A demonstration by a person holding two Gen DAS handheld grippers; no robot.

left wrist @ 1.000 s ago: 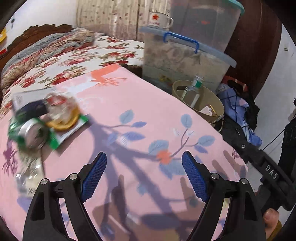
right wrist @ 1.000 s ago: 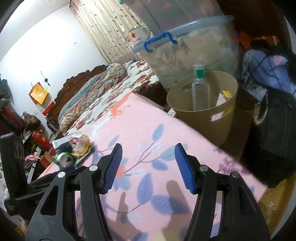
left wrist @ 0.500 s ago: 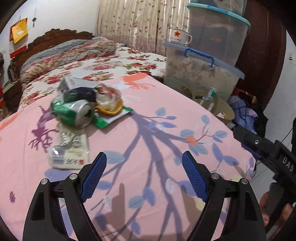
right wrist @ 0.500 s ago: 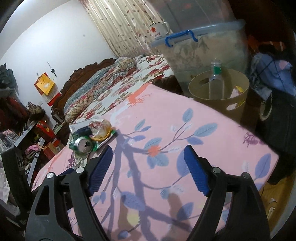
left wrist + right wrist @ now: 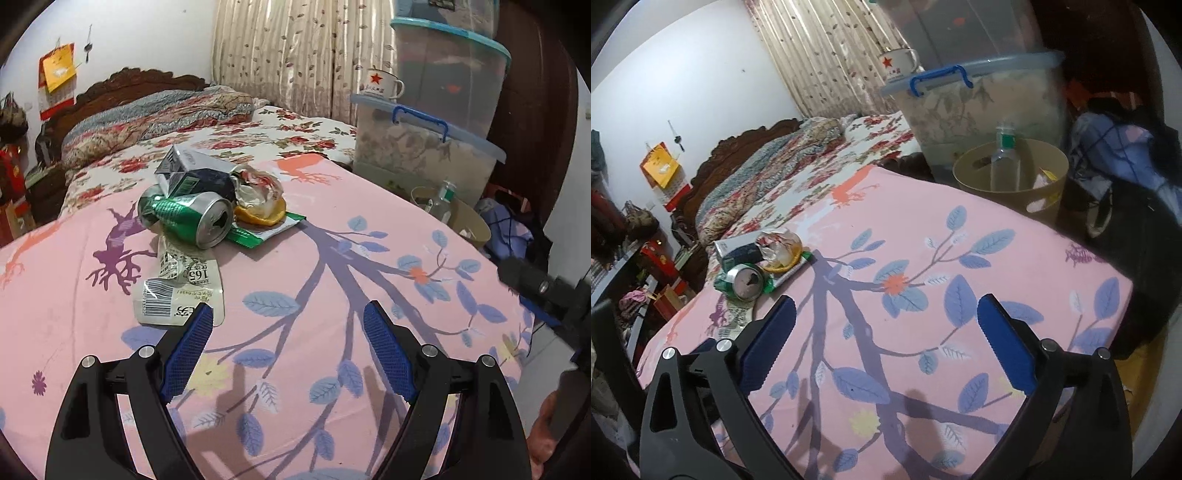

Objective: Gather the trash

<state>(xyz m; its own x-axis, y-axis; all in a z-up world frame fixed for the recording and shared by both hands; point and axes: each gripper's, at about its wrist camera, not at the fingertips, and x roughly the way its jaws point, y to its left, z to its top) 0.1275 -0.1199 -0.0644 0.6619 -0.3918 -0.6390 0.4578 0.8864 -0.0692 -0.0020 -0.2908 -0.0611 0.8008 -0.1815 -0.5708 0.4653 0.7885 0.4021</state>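
A heap of trash lies on the pink sheet: a crushed green can [image 5: 192, 218] [image 5: 744, 282], a dark carton [image 5: 192, 171] [image 5: 737, 251], a crumpled clear wrapper on an orange lid [image 5: 260, 201] [image 5: 779, 251], a green-edged packet [image 5: 266, 230] and a flat printed wrapper [image 5: 181, 291]. My left gripper [image 5: 286, 321] hovers open just short of the flat wrapper, nothing between its fingers. My right gripper [image 5: 884, 314] is over the sheet's middle, its jaws opening wide and empty. A tan bin [image 5: 1010, 181] [image 5: 463, 218] beside the bed holds a clear bottle [image 5: 1004, 162].
Stacked clear storage boxes [image 5: 424, 147] with blue latches and an enamel mug [image 5: 380, 83] stand behind the bin. A floral quilt [image 5: 155, 118] and wooden headboard lie beyond the trash. Clothes and a dark bag [image 5: 1126, 166] crowd the floor at right.
Both views swung left, bringing the trash heap nearer and more central. The right gripper's fingers spread wider apart. The left gripper kept the same opening.
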